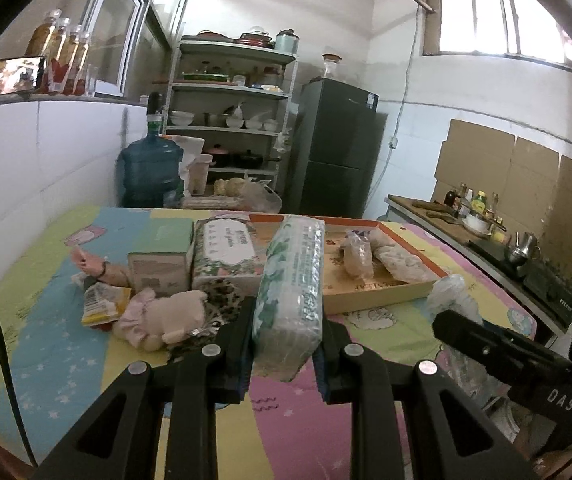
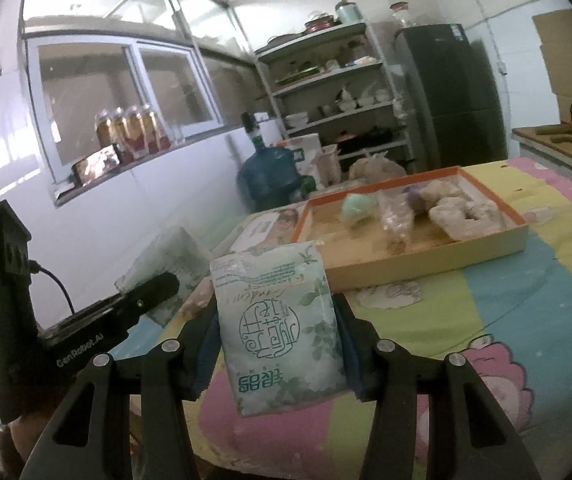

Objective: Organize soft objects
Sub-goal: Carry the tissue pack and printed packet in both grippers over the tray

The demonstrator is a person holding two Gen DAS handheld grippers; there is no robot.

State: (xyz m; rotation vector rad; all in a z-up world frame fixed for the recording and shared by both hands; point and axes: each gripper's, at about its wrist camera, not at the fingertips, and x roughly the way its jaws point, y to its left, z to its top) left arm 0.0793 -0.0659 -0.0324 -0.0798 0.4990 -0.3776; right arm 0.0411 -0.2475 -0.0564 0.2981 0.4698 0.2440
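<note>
Each gripper is clamped on a tissue pack, the left gripper (image 1: 286, 344) holding a long tissue pack (image 1: 292, 292) edge-up, pointing toward the orange-rimmed tray (image 1: 370, 292) directly beyond, centre frame; the right gripper (image 2: 278, 344) grips a flat tissue packet (image 2: 280, 332), tray (image 2: 426, 256) upper right.

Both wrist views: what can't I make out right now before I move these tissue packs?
- Tray contents: left view, the left gripper's tissue pack covers the tray's left part.
- Green item in the tray: right view, too blurred to identify.
- Table under the right gripper's pack: hidden by the pack.
- Plush toy: left view, partly behind a finger.
</note>
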